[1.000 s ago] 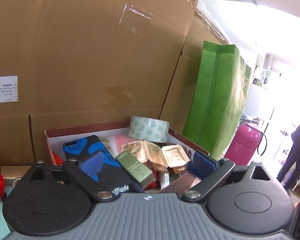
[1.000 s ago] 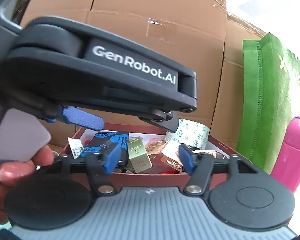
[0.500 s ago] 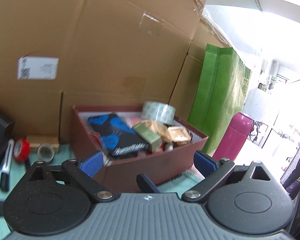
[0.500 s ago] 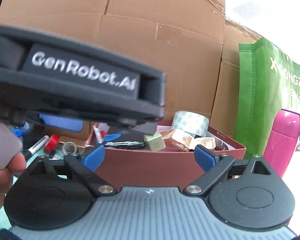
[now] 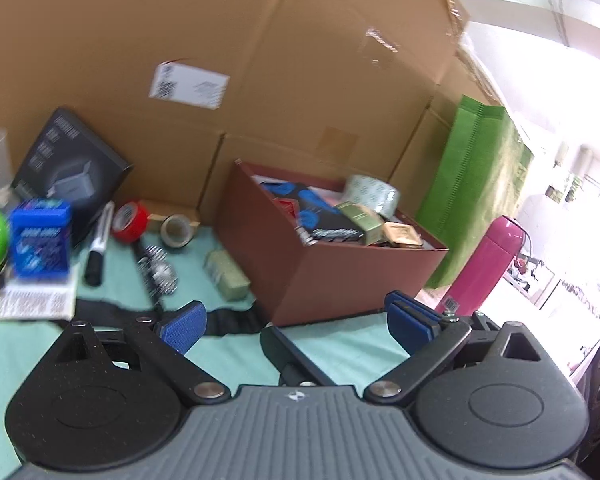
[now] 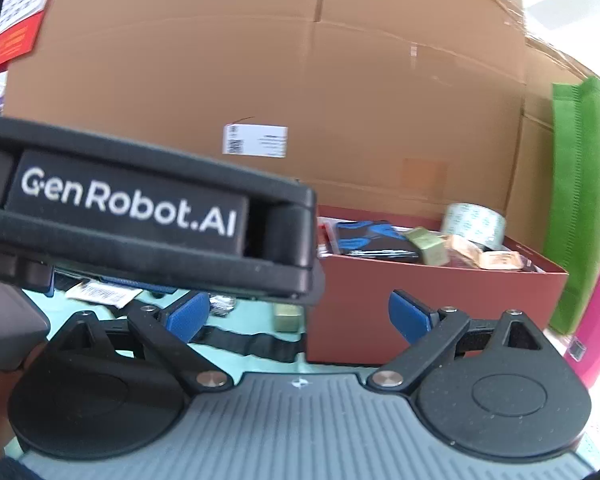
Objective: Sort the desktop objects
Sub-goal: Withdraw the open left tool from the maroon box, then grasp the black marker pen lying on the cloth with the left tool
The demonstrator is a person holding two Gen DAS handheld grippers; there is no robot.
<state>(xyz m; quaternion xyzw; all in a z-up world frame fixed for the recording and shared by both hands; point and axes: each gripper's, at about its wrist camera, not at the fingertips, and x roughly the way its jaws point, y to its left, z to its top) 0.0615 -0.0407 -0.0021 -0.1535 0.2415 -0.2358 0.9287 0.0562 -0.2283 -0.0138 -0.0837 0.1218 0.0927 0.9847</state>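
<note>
Tape roll inside box

Maroon box, red tape roll, green bag, pink bottle, patterned white tape.

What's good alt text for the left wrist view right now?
The open, empty left gripper hovers over a teal desk mat, facing a dark red box filled with small items, including a tape roll. Left of the box lie a marker, red tape and a blue packet, with cardboard boxes behind and a pink bottle to the right.
</note>
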